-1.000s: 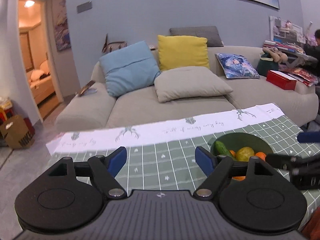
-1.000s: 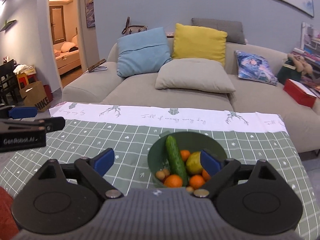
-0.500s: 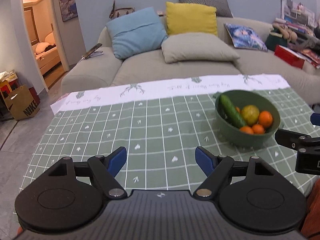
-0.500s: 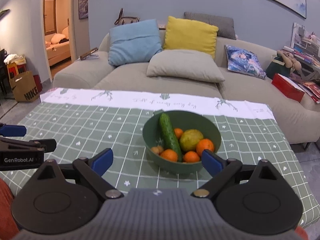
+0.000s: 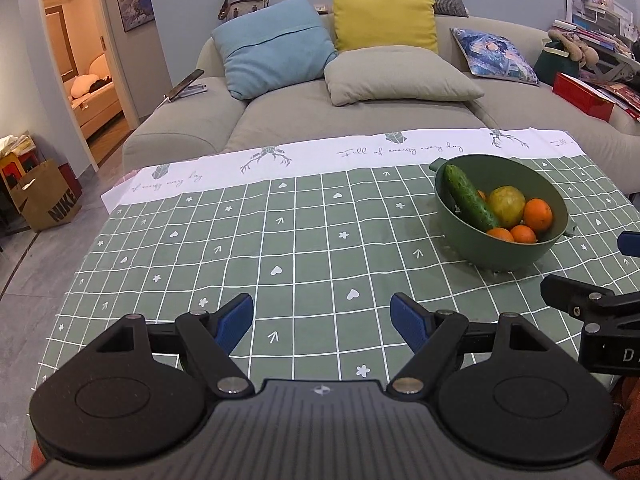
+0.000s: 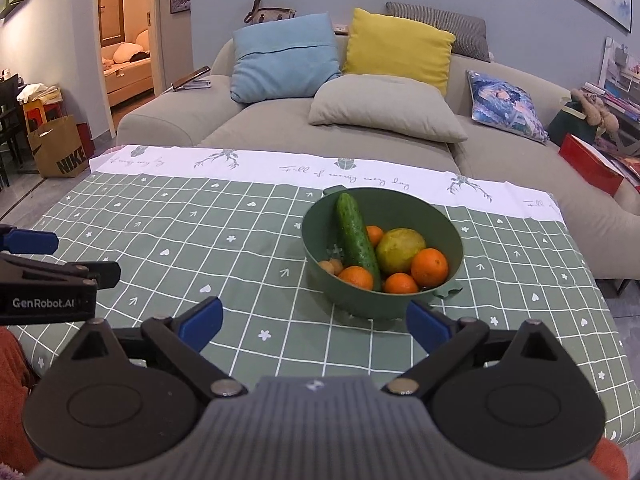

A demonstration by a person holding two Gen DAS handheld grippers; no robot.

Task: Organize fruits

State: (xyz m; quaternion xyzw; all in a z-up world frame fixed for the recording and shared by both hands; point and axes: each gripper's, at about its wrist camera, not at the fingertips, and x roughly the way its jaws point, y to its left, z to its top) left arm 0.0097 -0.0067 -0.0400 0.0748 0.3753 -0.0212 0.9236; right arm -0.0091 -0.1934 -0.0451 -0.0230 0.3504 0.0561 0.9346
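A green bowl point(image 6: 448, 236) stands on the green checked tablecloth point(image 6: 224, 256). It holds a cucumber point(image 6: 356, 236), a yellow-green fruit point(image 6: 400, 250), several oranges point(image 6: 430, 266) and small brown fruits point(image 6: 332, 267). The bowl also shows in the left wrist view point(image 5: 464, 236). My right gripper point(image 6: 316, 320) is open and empty, just in front of the bowl. My left gripper point(image 5: 322, 318) is open and empty over bare cloth, to the left of the bowl.
A grey sofa point(image 5: 360, 108) with several cushions stands behind the table. A red box point(image 6: 588, 164) lies on its right end. A paper bag point(image 5: 48, 200) stands on the floor at left by a doorway.
Both grippers have risen and tilted down, so more of the table and the bowl's contents show. Both stay open.
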